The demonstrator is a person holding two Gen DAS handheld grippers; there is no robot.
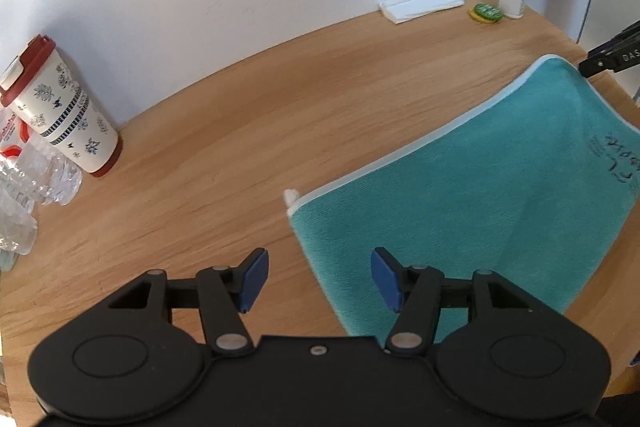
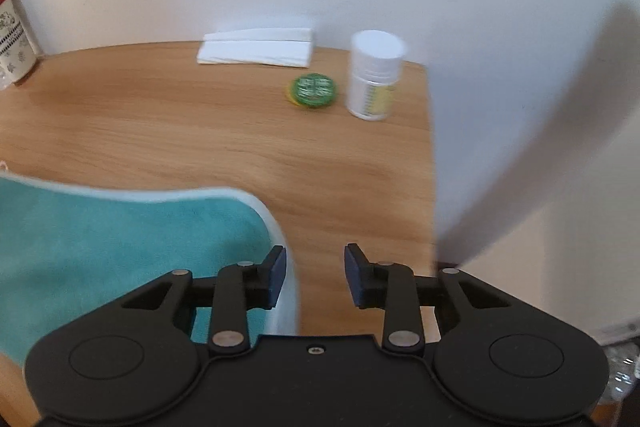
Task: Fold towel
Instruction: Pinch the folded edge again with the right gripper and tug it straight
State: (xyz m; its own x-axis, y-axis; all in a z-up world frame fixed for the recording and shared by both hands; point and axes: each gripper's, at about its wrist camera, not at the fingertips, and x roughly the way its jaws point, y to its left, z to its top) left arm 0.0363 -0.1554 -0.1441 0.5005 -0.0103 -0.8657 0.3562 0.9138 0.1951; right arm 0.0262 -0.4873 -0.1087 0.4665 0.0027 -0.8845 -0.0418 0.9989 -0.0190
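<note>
A teal towel (image 1: 472, 199) with a pale hem lies flat on the wooden table (image 1: 224, 131), with dark writing near its right side. My left gripper (image 1: 320, 277) hovers open above the towel's near left edge, nothing between its blue pads. In the left wrist view the right gripper's black tip (image 1: 612, 57) shows at the towel's far right corner. In the right wrist view the towel (image 2: 120, 243) fills the lower left. My right gripper (image 2: 316, 275) stands open over the towel's rounded right corner and bare table (image 2: 200, 131), holding nothing.
A patterned travel cup (image 1: 60, 111) with a red lid and crinkled clear plastic (image 1: 24, 187) stand at the far left. At the back are folded white paper (image 2: 256, 47), a green round tin (image 2: 314, 91) and a white pill bottle (image 2: 374, 75). The table's right edge lies close to my right gripper.
</note>
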